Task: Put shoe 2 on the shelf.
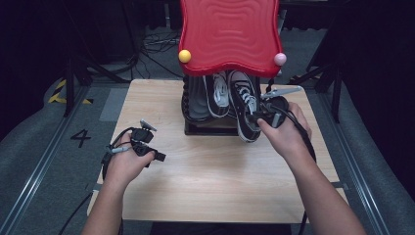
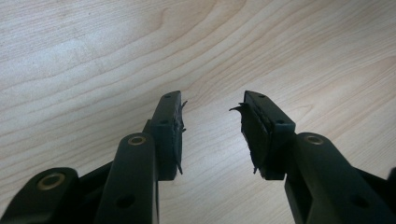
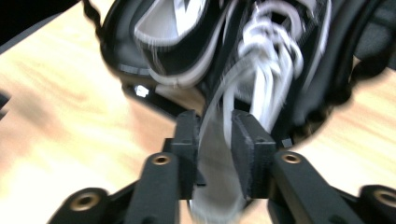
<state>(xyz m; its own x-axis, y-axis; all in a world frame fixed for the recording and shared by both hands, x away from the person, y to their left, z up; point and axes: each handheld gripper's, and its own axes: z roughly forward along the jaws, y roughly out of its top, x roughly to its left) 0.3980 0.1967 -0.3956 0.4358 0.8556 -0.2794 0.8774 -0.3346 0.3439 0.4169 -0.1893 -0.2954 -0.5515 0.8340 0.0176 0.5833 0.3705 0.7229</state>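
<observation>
1. My right gripper [image 1: 258, 119] has its jaws clenched on the white rubber toe edge of a black canvas sneaker [image 1: 244, 110]; in the right gripper view that pale rim sits pinched between the two dark ribbed pads [image 3: 250, 149], blurred.
2. The sneaker, white-laced, leans toe-first over the near edge of a black shoe rack [image 1: 195, 128] at the far middle of the table [image 1: 210, 186]; its twin [image 1: 218, 93] stands just left of it in the rack.
3. A glossy red rippled plastic top [image 1: 229, 34] with wavy edges caps the rack; a yellow ball [image 1: 184, 56] and a pink ball [image 1: 280, 59] sit at its near corners.
4. My left gripper [image 1: 147, 149] rests near the table's left edge, jaws released over bare pale woodgrain; its pads [image 2: 175, 133] look frayed.
</observation>
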